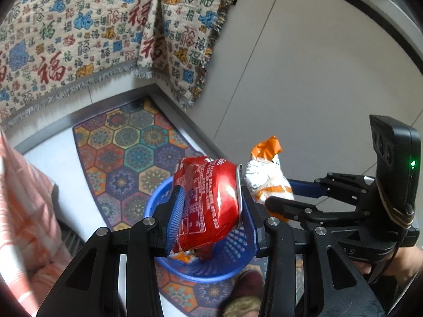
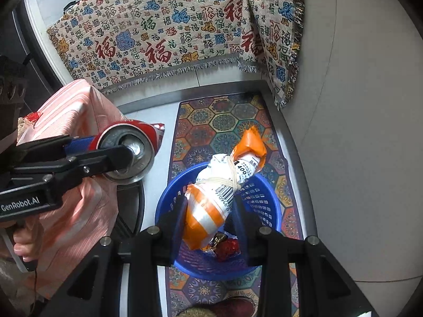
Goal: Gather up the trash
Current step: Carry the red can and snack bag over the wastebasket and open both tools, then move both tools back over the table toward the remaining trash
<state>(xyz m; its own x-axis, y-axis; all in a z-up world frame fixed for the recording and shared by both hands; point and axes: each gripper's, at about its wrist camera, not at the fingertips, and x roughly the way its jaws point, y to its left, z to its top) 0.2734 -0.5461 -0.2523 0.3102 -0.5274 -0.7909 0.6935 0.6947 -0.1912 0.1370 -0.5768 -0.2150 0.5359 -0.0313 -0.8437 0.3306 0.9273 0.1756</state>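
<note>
A crushed red cola can (image 1: 208,192) sits between the blue pads of my left gripper (image 1: 211,203), which is shut on it directly above a blue plastic basket (image 1: 232,251). My right gripper (image 2: 210,206) is shut on an orange-and-white packet (image 2: 216,185) bound with a rubber band, held over the same basket (image 2: 264,192). A red wrapper (image 2: 227,248) and a gold one lie inside the basket. In each wrist view the other gripper shows beside it: the right gripper (image 1: 272,192) with its packet (image 1: 264,177), and the left gripper (image 2: 113,148) with its can (image 2: 132,142).
The basket stands on a hexagon-patterned rug (image 2: 224,121). A fringed blanket with red characters (image 2: 171,39) hangs behind it. A pink striped cover (image 2: 79,111) stands at the left, pale floor tiles (image 2: 343,132) lie at the right, and a person's slipper (image 2: 227,306) is at the bottom edge.
</note>
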